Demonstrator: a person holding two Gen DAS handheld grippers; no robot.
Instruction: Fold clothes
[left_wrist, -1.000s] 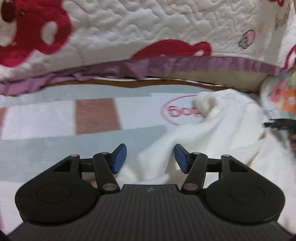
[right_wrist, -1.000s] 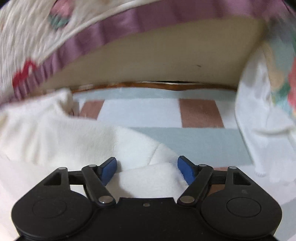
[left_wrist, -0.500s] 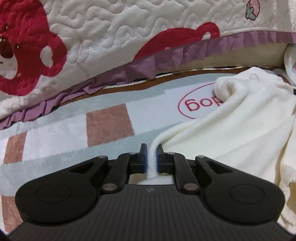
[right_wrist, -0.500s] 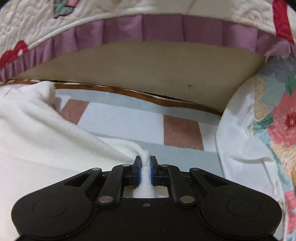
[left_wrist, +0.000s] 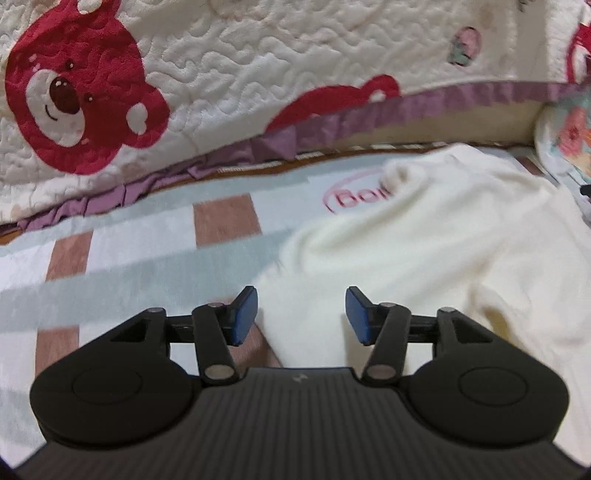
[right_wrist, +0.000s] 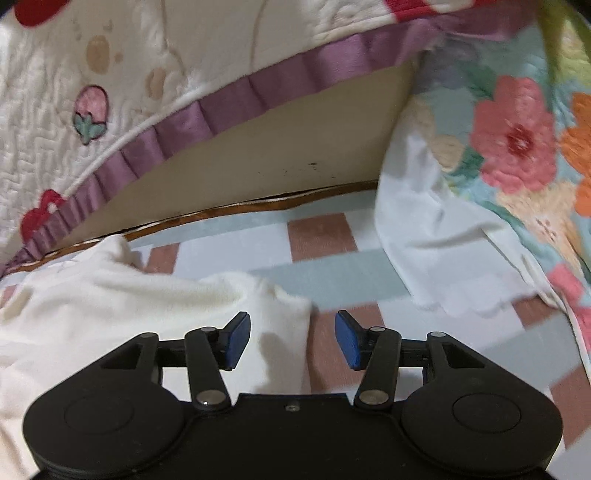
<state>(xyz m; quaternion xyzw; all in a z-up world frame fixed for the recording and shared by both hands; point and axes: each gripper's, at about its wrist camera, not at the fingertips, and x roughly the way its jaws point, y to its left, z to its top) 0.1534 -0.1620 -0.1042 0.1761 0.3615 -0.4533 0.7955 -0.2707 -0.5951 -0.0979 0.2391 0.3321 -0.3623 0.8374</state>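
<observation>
Releasing the cream fleece garment (left_wrist: 424, 236): your left tool (left_wrist: 301, 314) and right tool (right_wrist: 291, 339) are opening, pads clear. Next, regrip an edge on the checked rug (left_wrist: 155, 236).

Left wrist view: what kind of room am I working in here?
Most likely a bedroom, working on a floor mat beside a bed. A quilted bear-print bedspread with a purple ruffle hangs over the checked mat, and a floral quilt drapes nearby. The cream garment lies on the mat.
</observation>
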